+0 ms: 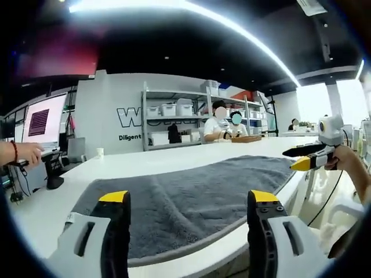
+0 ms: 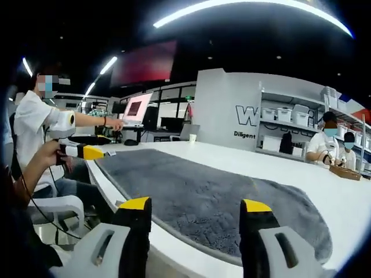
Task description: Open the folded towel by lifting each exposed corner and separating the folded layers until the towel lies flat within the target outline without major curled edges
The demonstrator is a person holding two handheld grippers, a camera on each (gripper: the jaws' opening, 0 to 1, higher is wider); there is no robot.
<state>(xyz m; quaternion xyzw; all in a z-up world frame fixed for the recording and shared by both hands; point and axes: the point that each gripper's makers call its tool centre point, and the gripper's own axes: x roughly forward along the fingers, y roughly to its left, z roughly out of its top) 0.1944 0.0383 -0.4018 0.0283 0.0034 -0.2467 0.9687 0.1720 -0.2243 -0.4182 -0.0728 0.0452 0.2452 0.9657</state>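
Left gripper view: towel (image 1: 197, 200) flat, near edge cut off; both grippers' fingers parted, empty.

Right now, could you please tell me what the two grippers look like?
Both match. The left gripper and the right gripper each have two black jaws with yellow tips and pale grey slotted bodies. Seen from the left gripper view, the right gripper is black and yellow, with a dark cable hanging below the hand.
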